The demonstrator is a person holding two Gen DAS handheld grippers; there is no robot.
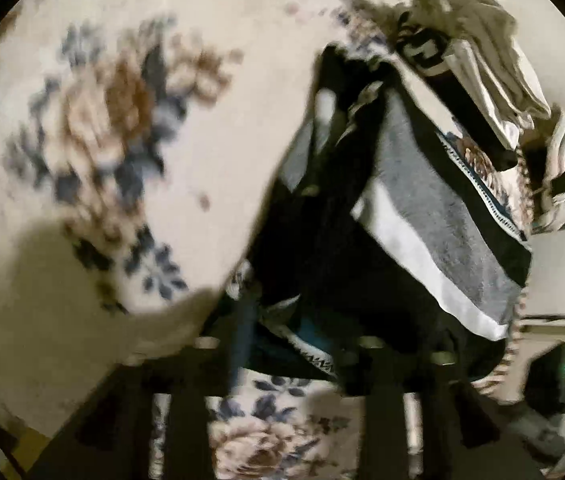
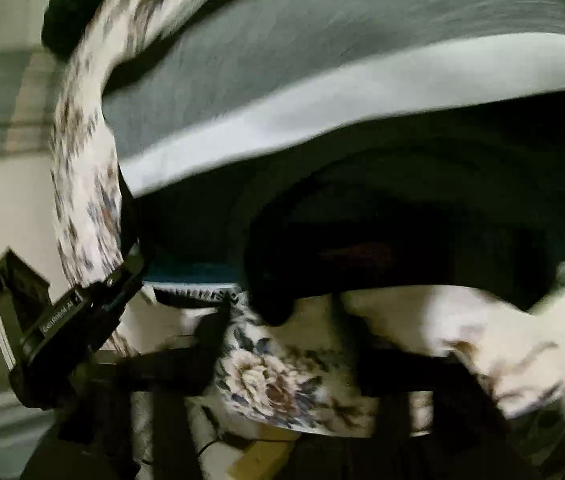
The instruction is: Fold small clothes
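Garment [image 1: 434, 216], one black-grey-white striped piece, hangs ahead of both grippers [image 1: 294, 364] [image 2: 282, 344] over one floral blanket [image 1: 122, 120]; grips unclear.

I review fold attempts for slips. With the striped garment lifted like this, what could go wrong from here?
The black, grey and white garment hangs bunched over the floral cloth, so it may land creased. The unfolded pile lies close behind and could snag. Both views are blurred; either claw's grip is uncertain.
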